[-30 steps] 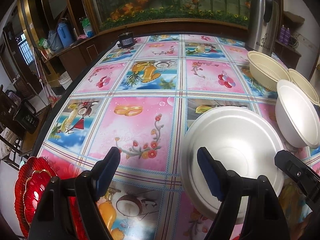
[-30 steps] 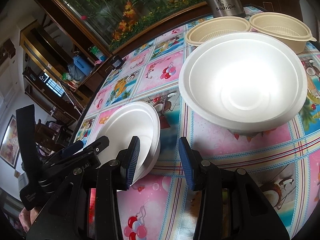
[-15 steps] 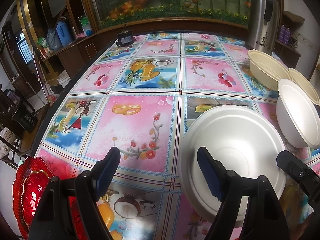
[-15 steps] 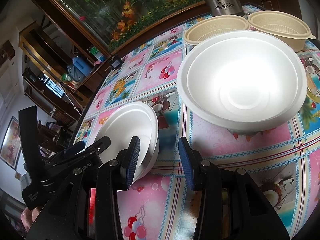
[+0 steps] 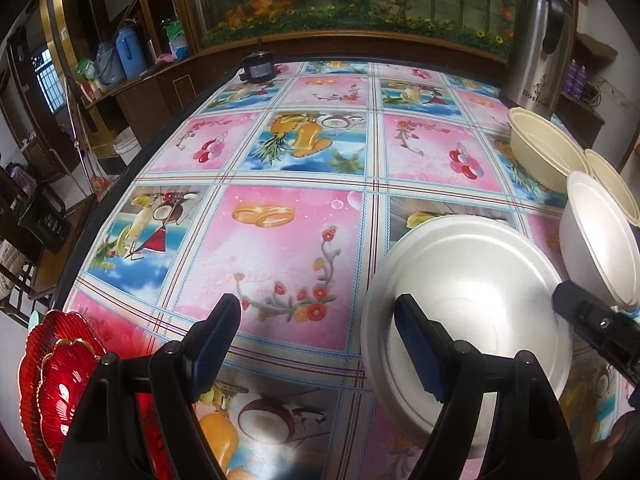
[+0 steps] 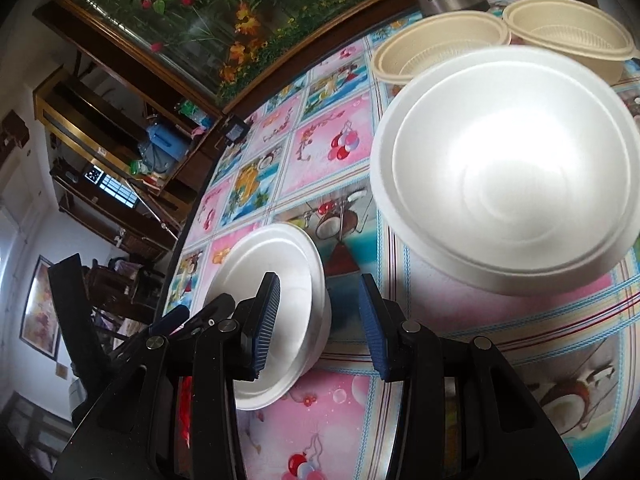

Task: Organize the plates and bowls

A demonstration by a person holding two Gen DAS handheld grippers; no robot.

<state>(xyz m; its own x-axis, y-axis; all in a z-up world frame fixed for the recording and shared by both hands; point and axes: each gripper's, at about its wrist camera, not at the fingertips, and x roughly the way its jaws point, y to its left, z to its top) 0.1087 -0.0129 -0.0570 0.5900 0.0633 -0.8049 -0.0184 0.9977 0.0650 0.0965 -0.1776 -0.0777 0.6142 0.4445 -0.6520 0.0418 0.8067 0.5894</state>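
Observation:
A white foam bowl [image 5: 472, 308] sits on the patterned tablecloth, seen also in the right wrist view [image 6: 276, 280]. My left gripper [image 5: 320, 344] is open; its right finger [image 5: 416, 352] is over the bowl's near rim. A second, larger white foam bowl [image 6: 504, 168] stands to the right, also in the left wrist view [image 5: 600, 240]. My right gripper [image 6: 320, 320] is open and empty, between the two white bowls, just above the cloth. Two beige bowls [image 6: 436, 44] stand behind the larger white one.
Stacked red scalloped plates [image 5: 56, 384] lie at the table's near left edge. A steel thermos [image 5: 536, 40] stands at the far right behind the beige bowls [image 5: 544, 152]. A small black device [image 5: 258, 68] sits at the far edge. The table [image 5: 280, 240] drops off at left.
Both grippers have shifted slightly forward; the large white bowl looms closer in the right wrist view. The bowls have not moved.

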